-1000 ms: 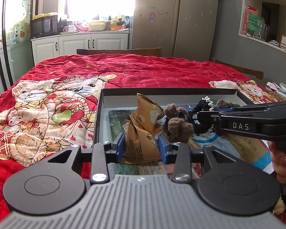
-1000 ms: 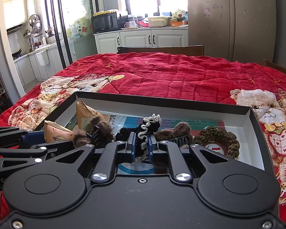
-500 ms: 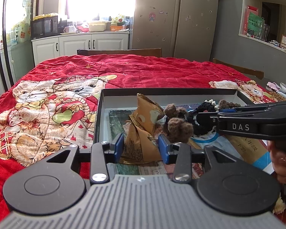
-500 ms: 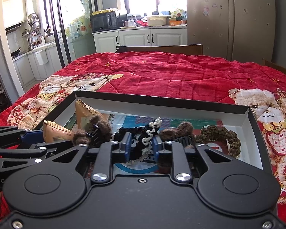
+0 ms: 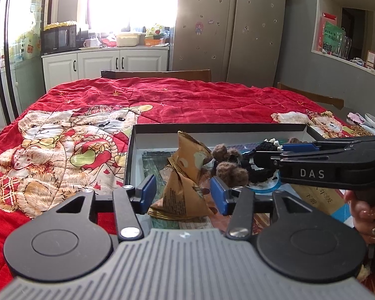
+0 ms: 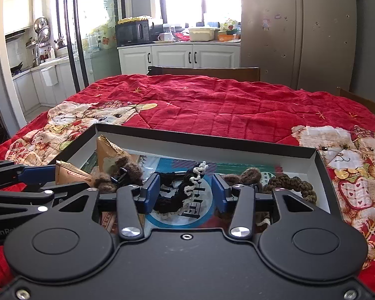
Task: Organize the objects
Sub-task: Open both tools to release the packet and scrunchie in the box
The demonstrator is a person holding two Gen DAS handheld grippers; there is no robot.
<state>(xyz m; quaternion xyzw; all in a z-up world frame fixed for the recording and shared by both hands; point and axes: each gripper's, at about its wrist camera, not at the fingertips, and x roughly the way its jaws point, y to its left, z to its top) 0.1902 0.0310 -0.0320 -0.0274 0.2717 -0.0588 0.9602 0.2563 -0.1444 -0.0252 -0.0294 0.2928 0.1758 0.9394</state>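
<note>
Release is what has just happened on the right: the right gripper (image 6: 185,193), clamped on the black crocheted scrunchie with cream trim (image 6: 181,190) a second ago, now stands with jaws wide apart, the scrunchie lying loose between them inside the shallow black-rimmed cardboard box (image 6: 212,143). That drop-off looks done. The left gripper (image 5: 182,191) stays spread around the near brown triangular paper packet (image 5: 181,196) at the box's left, not pinching it.
</note>
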